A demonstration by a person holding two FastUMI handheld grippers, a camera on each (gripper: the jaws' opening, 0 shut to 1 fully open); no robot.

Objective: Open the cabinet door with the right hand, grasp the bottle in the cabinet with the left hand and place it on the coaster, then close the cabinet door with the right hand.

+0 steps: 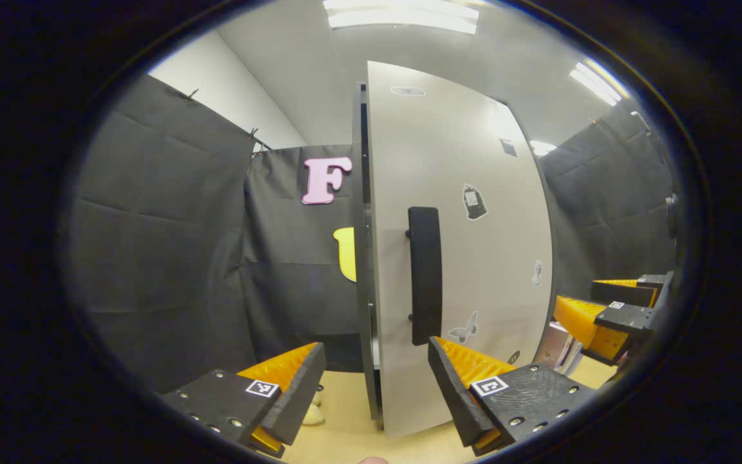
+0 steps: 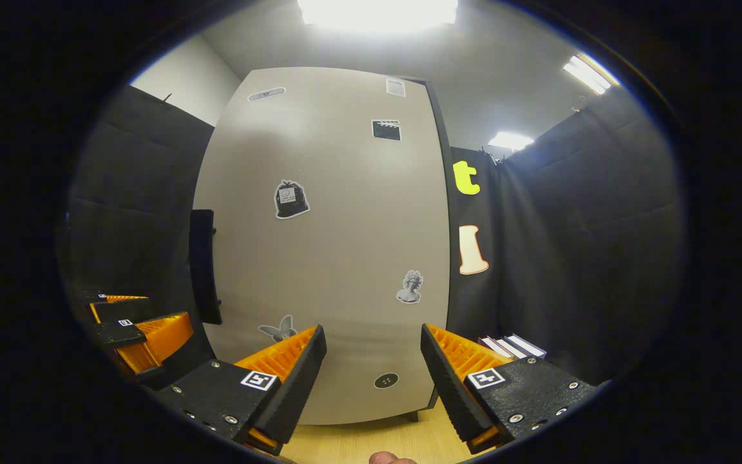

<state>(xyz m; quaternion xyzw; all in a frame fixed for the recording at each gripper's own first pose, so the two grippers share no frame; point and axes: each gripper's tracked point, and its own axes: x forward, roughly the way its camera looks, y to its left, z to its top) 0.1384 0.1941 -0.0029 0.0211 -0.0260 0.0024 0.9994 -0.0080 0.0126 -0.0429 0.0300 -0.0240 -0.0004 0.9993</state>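
One cabinet door (image 2: 326, 245), shut with its single handle (image 1: 424, 276) at its left edge, so the bottle behind it is hidden from me; I hold two grippers before that door, right gripper (image 2: 371, 370) and left gripper (image 1: 377, 380), both spread apart and empty, ready for the handle.
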